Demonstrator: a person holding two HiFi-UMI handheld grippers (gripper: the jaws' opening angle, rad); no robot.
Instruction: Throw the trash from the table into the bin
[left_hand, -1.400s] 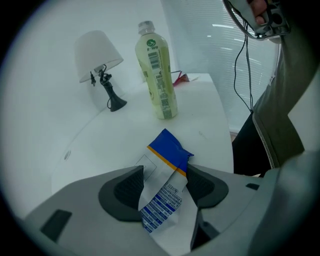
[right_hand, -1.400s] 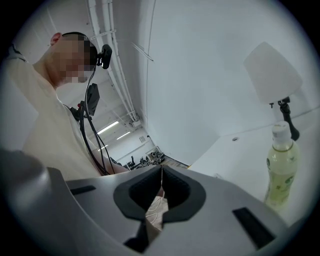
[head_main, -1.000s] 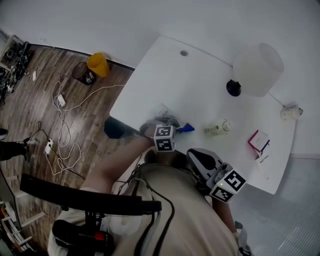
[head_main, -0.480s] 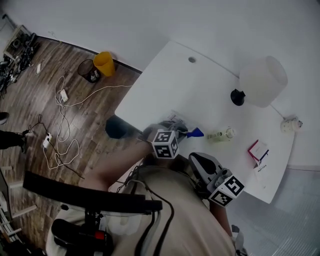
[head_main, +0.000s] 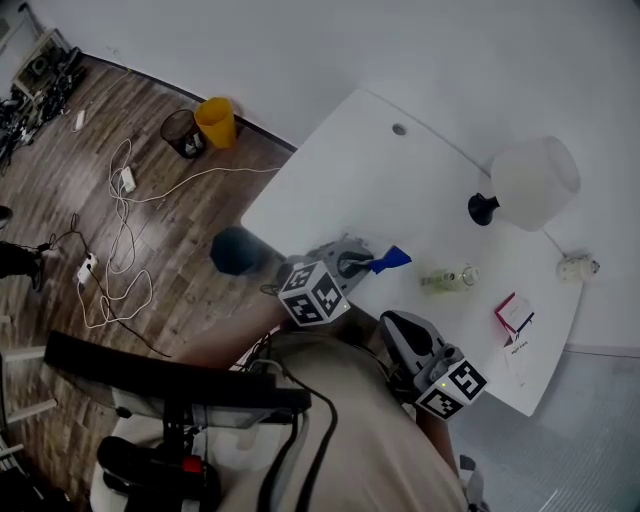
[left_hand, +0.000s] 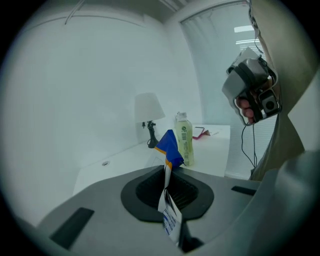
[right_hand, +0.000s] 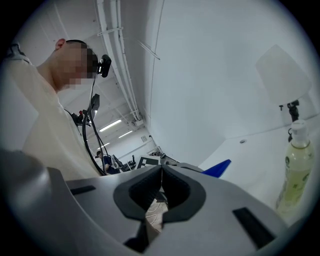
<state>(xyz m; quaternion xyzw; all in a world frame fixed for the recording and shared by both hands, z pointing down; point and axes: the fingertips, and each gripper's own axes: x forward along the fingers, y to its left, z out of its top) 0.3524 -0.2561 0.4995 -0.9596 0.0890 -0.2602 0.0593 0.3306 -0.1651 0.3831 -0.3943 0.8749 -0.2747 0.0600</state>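
The left gripper is pinching a thin, crinkled wrapper between its dark ribbed pads. In the left gripper view, its jaws are pressing flat on the wrapper. A pointed blue flap with an orange edge is sticking up past the tips. A white tail with blue print is hanging down behind the pads. The gripper's smooth grey shell is curving round the pads like a shallow bowl.

The right gripper is hovering just beside the left one, near the person's cream-coloured top. Its jaws are pressed together with nothing between them.

Beyond the left gripper's tips, a slim, clear plastic bottle of pale yellow-green liquid is standing on the smooth white table. It is also showing to the right of the right gripper's jaws. Further past the bottle, a lamp with a frosted, drum-shaped shade and a black stem is standing on the table. A red-edged booklet is lying well off to the right of both grippers.

Well apart from the left gripper, on the wood-plank floor, a yellow tapered bucket is touching a dark mesh basket. White cables are trailing in loops nearby.
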